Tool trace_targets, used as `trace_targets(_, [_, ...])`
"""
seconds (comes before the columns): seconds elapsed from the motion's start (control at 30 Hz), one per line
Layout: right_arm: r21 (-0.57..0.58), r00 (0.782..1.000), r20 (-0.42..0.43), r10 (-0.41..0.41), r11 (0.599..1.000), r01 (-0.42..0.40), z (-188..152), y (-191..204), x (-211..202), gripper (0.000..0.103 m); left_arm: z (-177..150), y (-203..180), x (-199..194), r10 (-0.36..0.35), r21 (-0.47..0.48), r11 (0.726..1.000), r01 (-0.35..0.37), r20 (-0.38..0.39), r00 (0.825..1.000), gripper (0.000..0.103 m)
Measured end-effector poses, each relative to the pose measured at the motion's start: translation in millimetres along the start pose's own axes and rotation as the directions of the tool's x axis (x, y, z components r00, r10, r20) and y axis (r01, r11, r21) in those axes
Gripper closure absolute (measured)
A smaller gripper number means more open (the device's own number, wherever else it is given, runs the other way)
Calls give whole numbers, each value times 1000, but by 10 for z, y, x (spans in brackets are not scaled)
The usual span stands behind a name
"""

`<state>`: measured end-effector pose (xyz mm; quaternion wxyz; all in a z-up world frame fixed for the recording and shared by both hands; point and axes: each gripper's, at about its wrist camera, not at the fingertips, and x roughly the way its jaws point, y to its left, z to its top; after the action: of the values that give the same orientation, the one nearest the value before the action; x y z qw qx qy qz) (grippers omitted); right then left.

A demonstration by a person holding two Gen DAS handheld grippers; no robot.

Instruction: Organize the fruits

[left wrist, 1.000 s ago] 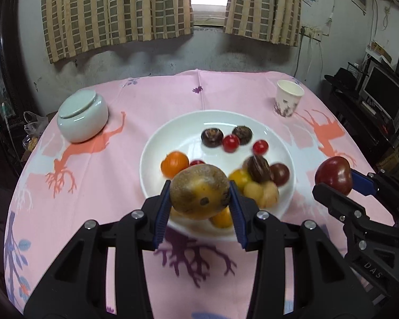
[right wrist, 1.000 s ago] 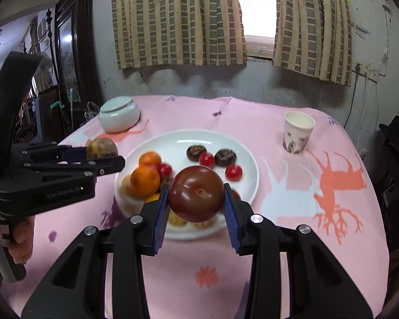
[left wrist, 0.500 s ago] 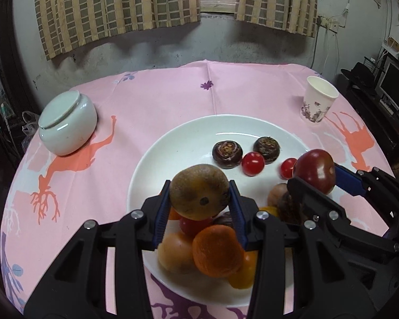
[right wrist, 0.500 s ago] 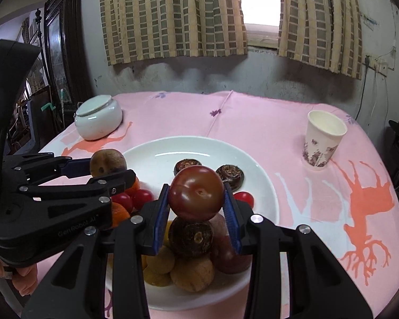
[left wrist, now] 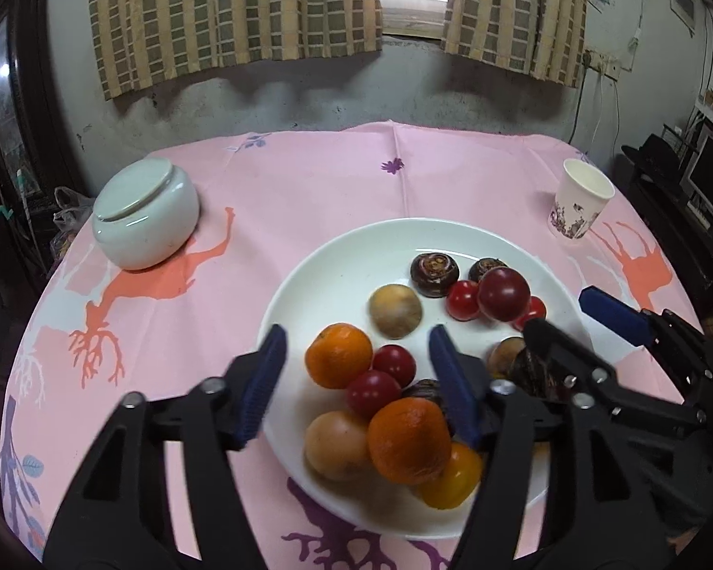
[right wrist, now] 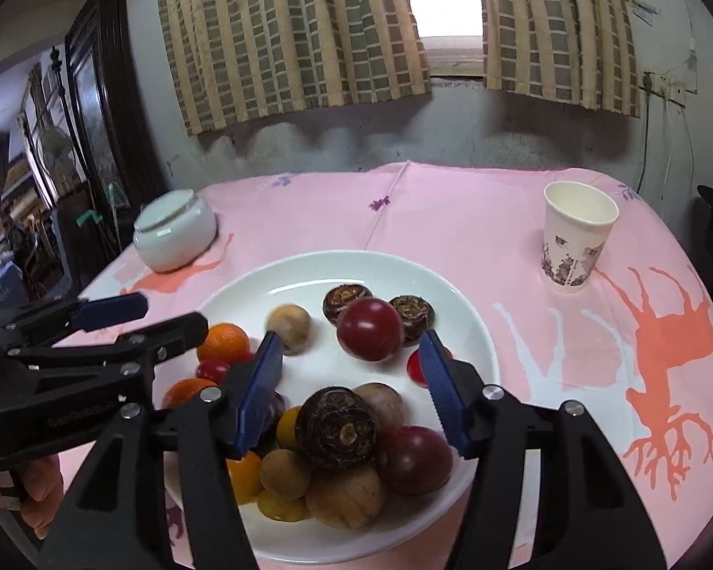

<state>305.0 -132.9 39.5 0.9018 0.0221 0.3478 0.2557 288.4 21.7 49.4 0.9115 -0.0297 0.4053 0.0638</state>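
Observation:
A white plate (left wrist: 309, 275) (right wrist: 470, 327) on the pink cloth holds several fruits: oranges (left wrist: 340, 355), small red tomatoes (left wrist: 393, 365), dark chestnuts (left wrist: 435, 273) and yellow fruits. My left gripper (left wrist: 356, 346) (right wrist: 166, 316) hangs over the plate's left half with its jaws opening. A brown round fruit (left wrist: 394, 309) (right wrist: 289, 328) lies free on the plate just past its tips. My right gripper (right wrist: 349, 346) (left wrist: 577, 325) is over the right half, its jaws opening too. A dark red plum (right wrist: 368, 329) (left wrist: 504, 293) sits between its tips with a gap on each side.
A white lidded jar (left wrist: 145, 216) (right wrist: 175, 230) stands at the back left of the round table. A patterned paper cup (left wrist: 580, 206) (right wrist: 577, 242) stands at the back right. A hand (right wrist: 24, 489) holds the left gripper's handle. Dark furniture lines both sides.
Both grippers moved forward over the plate and opened. The brown fruit left the left jaws and the plum left the right jaws; both now lie on the plate.

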Motion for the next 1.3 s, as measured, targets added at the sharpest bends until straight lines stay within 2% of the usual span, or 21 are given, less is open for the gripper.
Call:
trace_targets(0.1, [-1, 1000, -17, -5, 1000, 5, -51, 23, -117, 42, -65, 29, -149, 23, 14, 1000, -24, 30, 999, 22])
trace_targets(0.2, [-32, 1000, -16, -18, 999, 18, -152, 70, -322, 42, -157, 31, -292, 17, 29, 999, -18, 38, 999, 16])
trace_targets(0.3, [-44, 999, -10, -36, 998, 35, -250, 97, -556, 34, -283, 70, -440, 18, 7, 1000, -19, 31, 999, 6])
trace_targets(0.47, [-103, 992, 29, -119, 987, 121, -456, 256, -992, 12, -555, 73, -715, 26, 24, 999, -27, 37, 999, 3])
trace_targets(0.57, [-97, 990, 69, -123, 987, 129, -554, 305, -1203, 6, -722, 63, -861, 35, 42, 998, -37, 30, 999, 3])
trace_targets(0.77, [-104, 985, 64, -163, 980, 169, -766, 439, -1407, 3, -924, 115, -1166, -9, 22, 1000, 9, 36, 999, 3])
trace_targets(0.93, [-134, 982, 57, -178, 974, 184, -940, 577, -1515, 1, -1040, 125, -1403, 15, 29, 999, -17, 81, 997, 3])
trace_targets(1.3, [-120, 983, 56, -176, 976, 181, -1042, 670, -1643, 1, -1163, 71, -1703, -10, 61, 998, 2, 125, 992, 3])
